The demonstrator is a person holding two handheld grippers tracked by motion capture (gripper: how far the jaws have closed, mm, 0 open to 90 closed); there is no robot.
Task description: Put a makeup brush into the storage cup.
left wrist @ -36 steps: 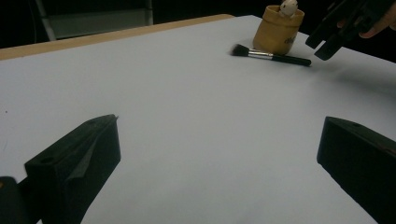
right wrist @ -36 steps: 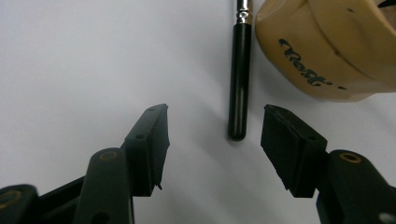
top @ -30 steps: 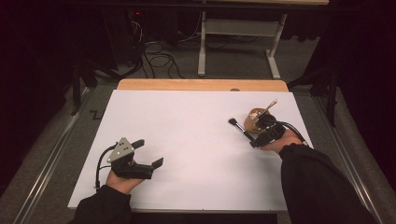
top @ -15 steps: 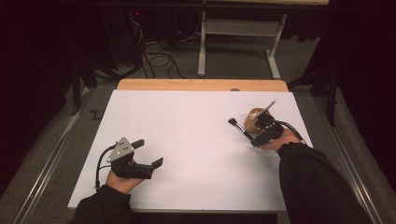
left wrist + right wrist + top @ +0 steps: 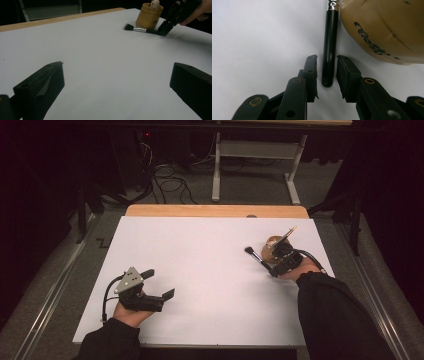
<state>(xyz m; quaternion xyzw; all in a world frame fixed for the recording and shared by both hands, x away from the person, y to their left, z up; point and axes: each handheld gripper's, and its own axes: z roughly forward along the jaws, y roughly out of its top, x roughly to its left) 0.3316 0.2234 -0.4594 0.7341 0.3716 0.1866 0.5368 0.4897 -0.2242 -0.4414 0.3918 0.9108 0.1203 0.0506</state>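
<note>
A black-handled makeup brush [image 5: 257, 257] [image 5: 142, 29] lies flat on the white table sheet [image 5: 210, 270], its bristles pointing left. It rests beside a tan pot [image 5: 272, 249] [image 5: 149, 16]. My right gripper [image 5: 274, 270] [image 5: 326, 58] straddles the tail of the brush handle [image 5: 329, 45]. Its jaws have just been closing, and a thin gap still shows at the left pad [image 5: 312, 72]. The pot [image 5: 384, 27] is just right of the handle. My left gripper [image 5: 159, 283] [image 5: 117, 72] rests open at the near left with nothing between its fingers.
A thin stick-like handle [image 5: 287, 234] leans out of the pot toward the far right. A wooden strip [image 5: 215, 211] borders the sheet's far edge. Beyond it are table legs and cables [image 5: 170, 182] on the floor.
Nothing has visibly shifted in the high view; both hands, the brush and the pot keep their places.
</note>
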